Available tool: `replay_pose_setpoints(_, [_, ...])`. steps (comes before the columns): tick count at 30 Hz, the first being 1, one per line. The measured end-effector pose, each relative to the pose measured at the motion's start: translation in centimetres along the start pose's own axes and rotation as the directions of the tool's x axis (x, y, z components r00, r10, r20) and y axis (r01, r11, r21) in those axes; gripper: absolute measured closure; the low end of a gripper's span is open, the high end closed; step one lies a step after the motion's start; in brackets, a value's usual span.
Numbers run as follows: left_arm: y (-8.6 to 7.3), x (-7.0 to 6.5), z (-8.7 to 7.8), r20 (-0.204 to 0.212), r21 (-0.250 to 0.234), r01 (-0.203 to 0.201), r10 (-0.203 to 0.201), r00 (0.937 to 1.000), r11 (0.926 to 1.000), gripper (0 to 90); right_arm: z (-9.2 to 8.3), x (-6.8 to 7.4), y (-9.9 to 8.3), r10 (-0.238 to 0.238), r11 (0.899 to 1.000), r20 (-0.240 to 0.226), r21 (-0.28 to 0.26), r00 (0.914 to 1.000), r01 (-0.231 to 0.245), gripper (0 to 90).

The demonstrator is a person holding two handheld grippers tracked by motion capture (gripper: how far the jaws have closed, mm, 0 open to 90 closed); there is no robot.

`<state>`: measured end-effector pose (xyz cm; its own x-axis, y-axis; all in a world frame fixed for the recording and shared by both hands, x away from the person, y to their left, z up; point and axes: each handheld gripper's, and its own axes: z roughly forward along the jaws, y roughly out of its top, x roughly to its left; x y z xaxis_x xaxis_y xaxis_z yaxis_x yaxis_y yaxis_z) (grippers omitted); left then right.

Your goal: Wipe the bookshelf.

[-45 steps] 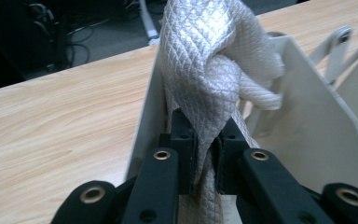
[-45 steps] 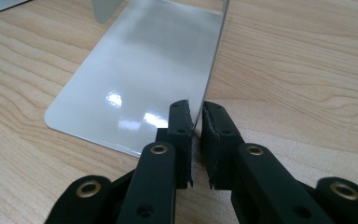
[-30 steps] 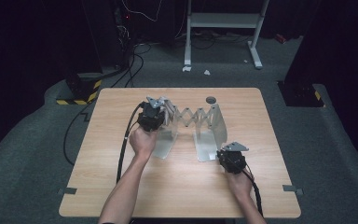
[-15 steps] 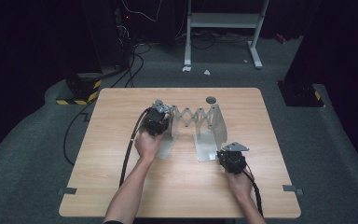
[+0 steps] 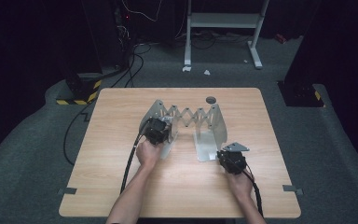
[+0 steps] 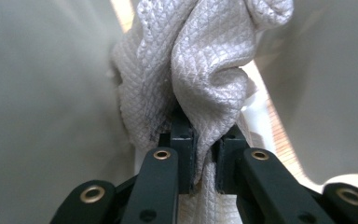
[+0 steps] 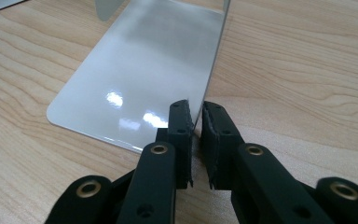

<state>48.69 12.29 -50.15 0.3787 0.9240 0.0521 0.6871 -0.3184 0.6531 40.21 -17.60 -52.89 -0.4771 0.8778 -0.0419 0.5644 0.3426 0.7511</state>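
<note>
White quilted cloth (image 6: 200,70) pinched in the closed left gripper (image 6: 204,154), low between the end plates of the metal accordion rack (image 5: 193,116). Right gripper (image 7: 196,128) clamped on the rack's base plate (image 7: 140,79) edge (steadying it). Wiping step underway, probably; next, rubbing along the plate.

The rack's (image 5: 186,122) upright plates and scissor link closed off the table's (image 5: 121,186) far middle. The near strip and both outer sides lay open for passage.
</note>
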Motion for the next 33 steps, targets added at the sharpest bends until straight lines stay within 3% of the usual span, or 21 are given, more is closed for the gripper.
replay_pose_setpoints(7, [-0.7,0.4,-0.3,-0.026,-0.001,-0.008,0.008,0.9996,1.0,80.9,0.0,0.0,0.0,-0.001,1.0,0.0,0.0,1.0,0.001,82.3])
replay_pose_setpoints(22, [-4.8,0.3,-3.0,-0.035,-0.032,-0.032,0.031,0.9989,0.999,80.9,0.0,0.0,0.0,-0.001,1.0,-0.002,-0.001,1.0,0.001,82.2])
replay_pose_setpoints(28, [-6.2,0.4,-3.8,-0.027,-0.041,-0.022,0.021,0.9994,0.9989,80.8,0.0,-0.1,0.0,0.006,1.0,-0.008,0.0,1.0,-0.006,82.3])
replay_pose_setpoints(33, [-7.3,0.9,-4.5,-0.007,-0.055,0.009,-0.01,0.9999,0.9984,80.7,0.0,-0.1,0.0,0.002,1.0,-0.005,-0.001,1.0,-0.002,82.3])
